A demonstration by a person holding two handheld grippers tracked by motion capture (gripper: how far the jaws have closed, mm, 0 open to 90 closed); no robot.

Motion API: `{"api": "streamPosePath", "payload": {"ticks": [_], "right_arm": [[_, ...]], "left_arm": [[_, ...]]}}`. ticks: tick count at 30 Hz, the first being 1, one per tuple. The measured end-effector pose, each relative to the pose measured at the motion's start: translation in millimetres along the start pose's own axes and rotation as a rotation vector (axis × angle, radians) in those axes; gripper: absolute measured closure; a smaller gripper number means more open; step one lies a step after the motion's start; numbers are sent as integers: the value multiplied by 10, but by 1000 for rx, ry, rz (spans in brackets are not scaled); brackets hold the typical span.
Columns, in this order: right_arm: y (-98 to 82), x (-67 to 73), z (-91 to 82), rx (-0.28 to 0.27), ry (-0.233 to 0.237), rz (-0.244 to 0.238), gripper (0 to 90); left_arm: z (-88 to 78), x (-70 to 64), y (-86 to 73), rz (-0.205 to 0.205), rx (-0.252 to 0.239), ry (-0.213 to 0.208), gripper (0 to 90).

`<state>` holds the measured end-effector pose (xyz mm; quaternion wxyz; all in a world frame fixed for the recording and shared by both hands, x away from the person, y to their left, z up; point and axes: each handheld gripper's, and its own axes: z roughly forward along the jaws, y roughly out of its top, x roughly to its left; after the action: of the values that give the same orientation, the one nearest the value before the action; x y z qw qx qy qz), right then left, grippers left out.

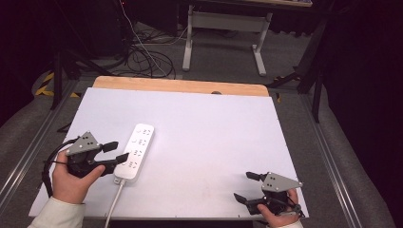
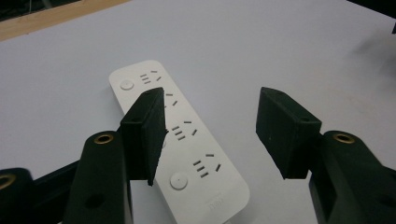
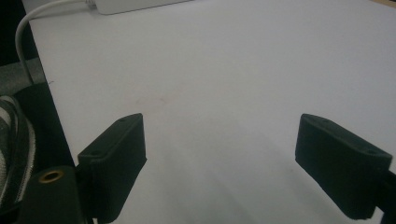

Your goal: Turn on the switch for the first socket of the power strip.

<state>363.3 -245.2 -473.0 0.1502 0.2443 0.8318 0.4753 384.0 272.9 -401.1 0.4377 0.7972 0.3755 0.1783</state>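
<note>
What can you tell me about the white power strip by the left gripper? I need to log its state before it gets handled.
The power strip is a long white slab with rounded corners, plastic by its look, lying flat on the white table. Its top shows rows of socket slots and two round buttons. A white cable leaves its near end and runs off the table's front edge. Nothing is plugged in. The left gripper stands open at its near left side; whether one fingertip touches it is unclear.

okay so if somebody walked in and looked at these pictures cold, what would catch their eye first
Most likely the white oblong plastic power strip, lying at an angle on the left part of the white table top, its white cord running off the near edge. Right beside it, the black left gripper has its jaws open at the strip's near end. The black right gripper waits open at the near right corner.
</note>
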Motion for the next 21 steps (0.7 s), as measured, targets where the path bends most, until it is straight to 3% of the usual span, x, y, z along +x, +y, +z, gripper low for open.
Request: {"api": "streamPosePath", "payload": {"ticks": [6, 12, 16, 17, 20, 21], "right_arm": [[0, 1, 10, 3, 3, -2, 166], [-2, -3, 1, -1, 1, -1, 166], [-1, -1, 1, 0, 2, -3, 166], [0, 0, 1, 0, 2, -3, 166], [1, 2, 2, 1, 2, -4, 166], [2, 3, 3, 2, 2, -5, 166]], "left_arm": [[73, 78, 10, -19, 15, 0, 435], [92, 82, 7, -11, 31, 12, 461], [103, 93, 2, 13, 60, -5, 640], [116, 96, -2, 31, 96, -4, 703], [129, 90, -9, 41, 136, 2, 883], [129, 90, -9, 41, 136, 2, 900]]}}
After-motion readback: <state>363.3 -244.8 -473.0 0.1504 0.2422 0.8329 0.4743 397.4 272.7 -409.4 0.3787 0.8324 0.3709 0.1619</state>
